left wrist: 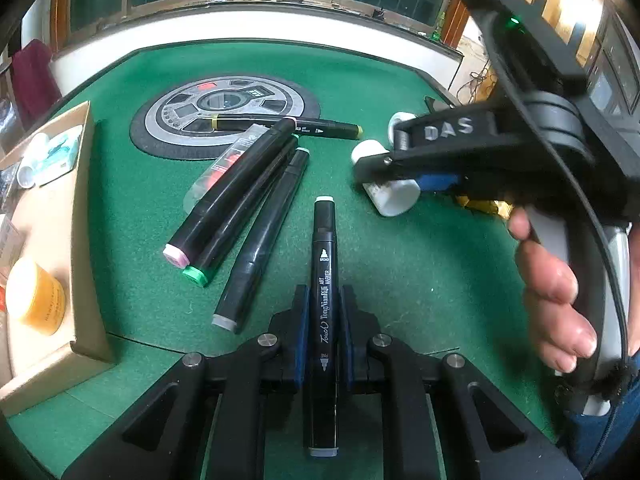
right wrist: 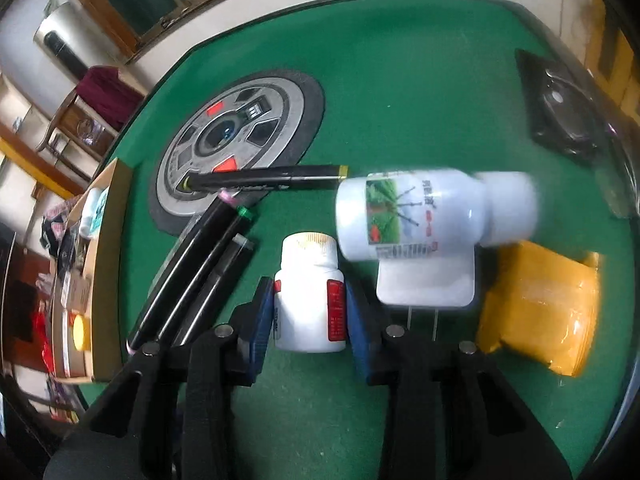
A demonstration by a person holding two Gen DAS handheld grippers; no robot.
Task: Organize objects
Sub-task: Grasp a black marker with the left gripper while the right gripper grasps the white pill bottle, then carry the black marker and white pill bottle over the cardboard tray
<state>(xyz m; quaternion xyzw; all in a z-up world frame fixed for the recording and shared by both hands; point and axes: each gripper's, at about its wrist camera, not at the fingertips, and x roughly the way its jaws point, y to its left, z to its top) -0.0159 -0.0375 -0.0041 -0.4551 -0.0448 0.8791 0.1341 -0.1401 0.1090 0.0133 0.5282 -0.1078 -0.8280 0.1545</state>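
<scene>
The black art marker [left wrist: 324, 312] sits clenched between the blue pads of the left tongs [left wrist: 324, 332], held lengthwise along them with its capped end jutting out over the green worktop [left wrist: 400, 272]. Just beyond it lie three more markers [left wrist: 240, 216] bunched side by side, partly on a clear packet, and a fifth marker [left wrist: 288, 124] rests across the round centre panel [left wrist: 224, 120]. The right tongs [right wrist: 310, 312] straddle a small white pill bottle [right wrist: 310, 292] that stands on the worktop – pads at its sides, though whether they truly press it I cannot tell. Close behind are a larger white bottle [right wrist: 420, 216] lying over a white plug adapter [right wrist: 428, 280] and a yellow packet [right wrist: 540, 304].

The risks, as I judge them: the marker, gripped along its length, could slide out when tilted toward the cardboard box [left wrist: 80, 240] – and the smooth round bottle could squirt or topple if pinched off-centre, knocking the big bottle.
</scene>
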